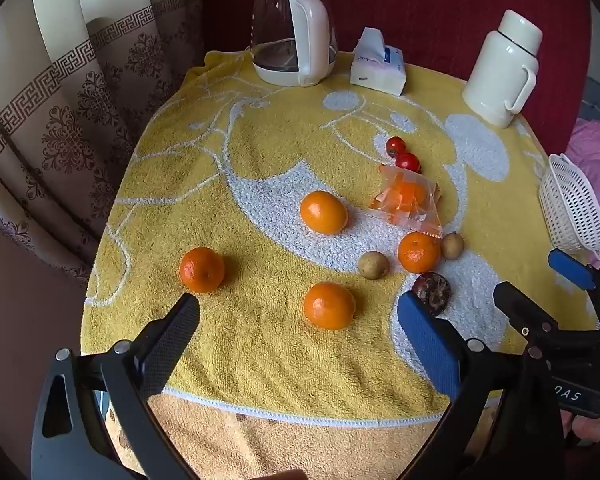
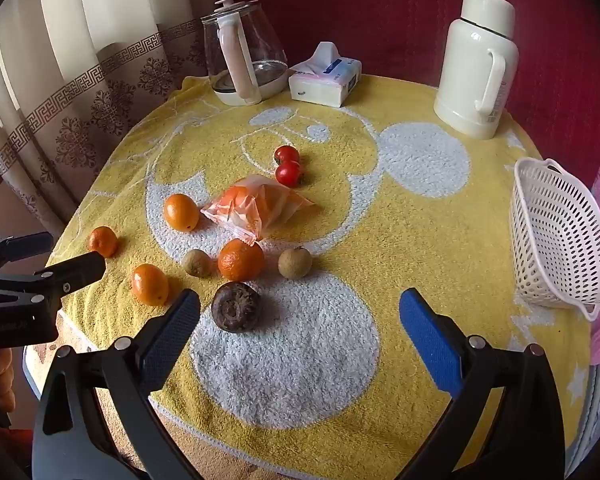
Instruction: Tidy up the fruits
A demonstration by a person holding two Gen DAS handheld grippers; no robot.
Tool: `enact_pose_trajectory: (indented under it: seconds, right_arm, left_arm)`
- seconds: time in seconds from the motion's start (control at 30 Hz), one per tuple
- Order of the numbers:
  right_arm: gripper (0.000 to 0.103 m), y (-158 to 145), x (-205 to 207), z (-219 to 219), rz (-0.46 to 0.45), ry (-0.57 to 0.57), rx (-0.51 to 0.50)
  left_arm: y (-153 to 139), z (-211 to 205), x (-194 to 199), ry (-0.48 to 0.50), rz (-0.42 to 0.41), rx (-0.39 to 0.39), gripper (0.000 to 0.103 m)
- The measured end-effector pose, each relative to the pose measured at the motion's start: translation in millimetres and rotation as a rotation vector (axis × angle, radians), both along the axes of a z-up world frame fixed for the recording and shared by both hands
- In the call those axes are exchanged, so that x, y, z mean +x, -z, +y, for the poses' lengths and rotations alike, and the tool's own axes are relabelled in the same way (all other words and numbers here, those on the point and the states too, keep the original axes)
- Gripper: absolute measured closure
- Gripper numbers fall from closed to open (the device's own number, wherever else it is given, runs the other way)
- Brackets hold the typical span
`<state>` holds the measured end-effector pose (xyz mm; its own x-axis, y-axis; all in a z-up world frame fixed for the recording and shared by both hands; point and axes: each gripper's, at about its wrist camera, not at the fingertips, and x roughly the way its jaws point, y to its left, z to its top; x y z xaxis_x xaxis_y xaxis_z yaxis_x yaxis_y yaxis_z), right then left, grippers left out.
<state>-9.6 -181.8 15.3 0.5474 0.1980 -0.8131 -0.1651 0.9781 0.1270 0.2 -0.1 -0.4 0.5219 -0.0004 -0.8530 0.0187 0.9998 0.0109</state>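
Several oranges lie on the yellow towel (image 1: pixel 260 160); the nearest orange (image 1: pixel 329 305) sits just ahead of my open, empty left gripper (image 1: pixel 298 320). Others lie at the left (image 1: pixel 202 269) and middle (image 1: pixel 323 212). A dark brown fruit (image 2: pixel 236 306) lies just ahead of my open, empty right gripper (image 2: pixel 300 320), nearer its left finger. Behind it are an orange (image 2: pixel 241 260), two small brown fruits (image 2: pixel 197 263) (image 2: pixel 295 263), a plastic bag holding an orange (image 2: pixel 256 204) and two red tomatoes (image 2: pixel 288 164). A white basket (image 2: pixel 560 240) lies tipped at the right edge.
At the back stand a glass kettle (image 1: pixel 292 36), a tissue pack (image 1: pixel 378 64) and a white thermos (image 1: pixel 502 68). A patterned curtain (image 1: pixel 60 100) hangs at the left. A red chair back (image 2: pixel 380 12) is behind the table. The towel's front edge (image 1: pixel 300 416) is near the grippers.
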Motion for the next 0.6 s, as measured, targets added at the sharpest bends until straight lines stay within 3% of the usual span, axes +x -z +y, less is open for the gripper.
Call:
enact_pose_trajectory:
  seconds: [0.37,0.6]
  right_arm:
    - [0.002,0.8,0.5,-0.7,0.002,-0.003,0.002]
    - [0.002,0.8,0.2,0.1,0.001,-0.009,0.002]
  left_arm:
    - [-1.2,0.3,-0.4,-0.002,0.004,0.000,0.005]
    - [4.9,9.8,-4.1,0.006,0.017,-0.052,0.005]
